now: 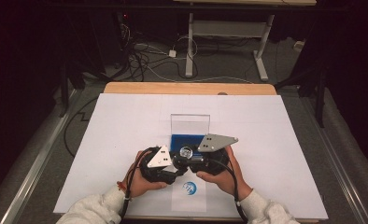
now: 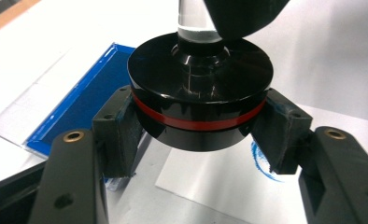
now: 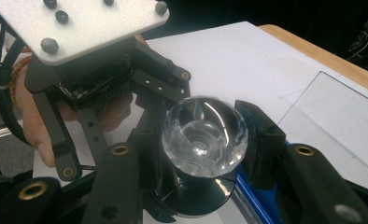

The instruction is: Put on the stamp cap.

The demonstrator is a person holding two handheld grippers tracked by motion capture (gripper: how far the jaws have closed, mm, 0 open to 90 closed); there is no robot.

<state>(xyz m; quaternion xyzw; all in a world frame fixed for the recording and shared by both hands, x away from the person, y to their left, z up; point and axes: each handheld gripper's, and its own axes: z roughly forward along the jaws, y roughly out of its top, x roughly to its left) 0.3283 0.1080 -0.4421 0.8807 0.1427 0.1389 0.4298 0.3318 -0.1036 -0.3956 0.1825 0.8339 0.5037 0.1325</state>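
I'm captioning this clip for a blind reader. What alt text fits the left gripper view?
The left gripper clamps the round black base with a red ring of a stamp between its jaws, above white paper. A clear handle rises from it; a blue ink pad lies behind.

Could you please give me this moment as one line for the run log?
left gripper: shut on black base | right gripper: shut on clear knob | stamp above white sheet | blue tray just behind
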